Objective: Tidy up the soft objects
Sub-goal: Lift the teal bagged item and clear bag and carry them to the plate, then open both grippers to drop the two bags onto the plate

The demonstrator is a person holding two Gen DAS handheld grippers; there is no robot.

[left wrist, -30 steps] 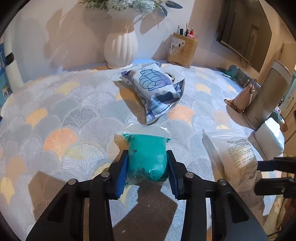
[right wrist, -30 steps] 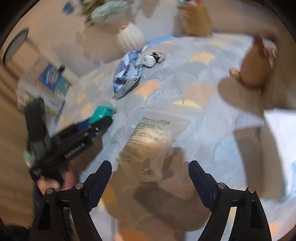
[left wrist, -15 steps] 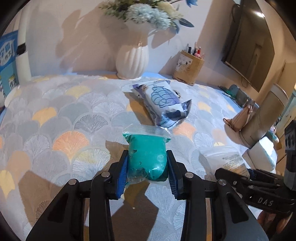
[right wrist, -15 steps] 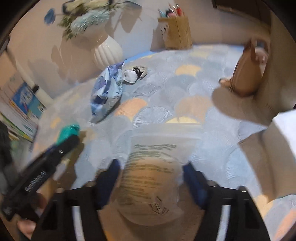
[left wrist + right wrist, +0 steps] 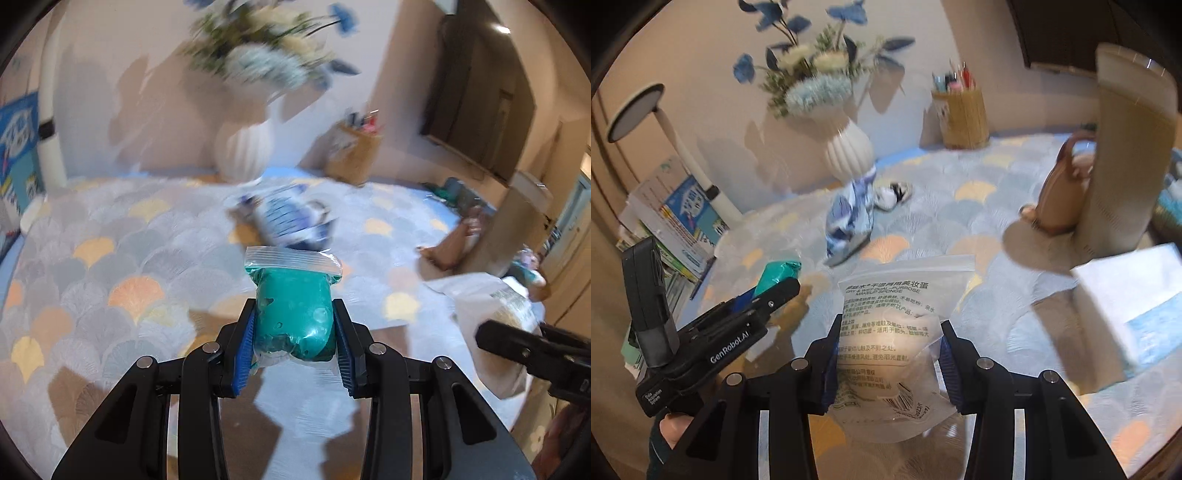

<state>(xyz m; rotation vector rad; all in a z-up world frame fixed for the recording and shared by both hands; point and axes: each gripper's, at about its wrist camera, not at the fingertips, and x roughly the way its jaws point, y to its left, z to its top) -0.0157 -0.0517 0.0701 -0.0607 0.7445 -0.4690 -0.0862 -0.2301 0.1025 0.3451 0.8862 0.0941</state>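
My left gripper [image 5: 293, 328] is shut on a clear zip bag holding a teal soft lump [image 5: 293, 314], lifted above the table; the bag also shows in the right wrist view [image 5: 779, 273]. My right gripper [image 5: 890, 354] is shut on a clear printed bag with a pale makeup sponge [image 5: 890, 347], held off the table; it shows at the right edge of the left wrist view [image 5: 495, 332]. A blue and white soft pack [image 5: 849, 218] lies on the scallop-patterned tablecloth [image 5: 979, 229] further back, blurred in the left wrist view [image 5: 288, 218].
A white ribbed vase [image 5: 849, 151] with flowers and a pen holder [image 5: 964, 114] stand at the back. A brown handbag [image 5: 1063, 192] and a tall beige object [image 5: 1126, 147] stand right. A white box [image 5: 1126, 302] is near right. Books [image 5: 683, 214] are stacked left.
Both grippers have risen from the table with their bags. The right gripper closed on the sponge bag, which lay on the table a second ago. The left view is tilted up and blurred.
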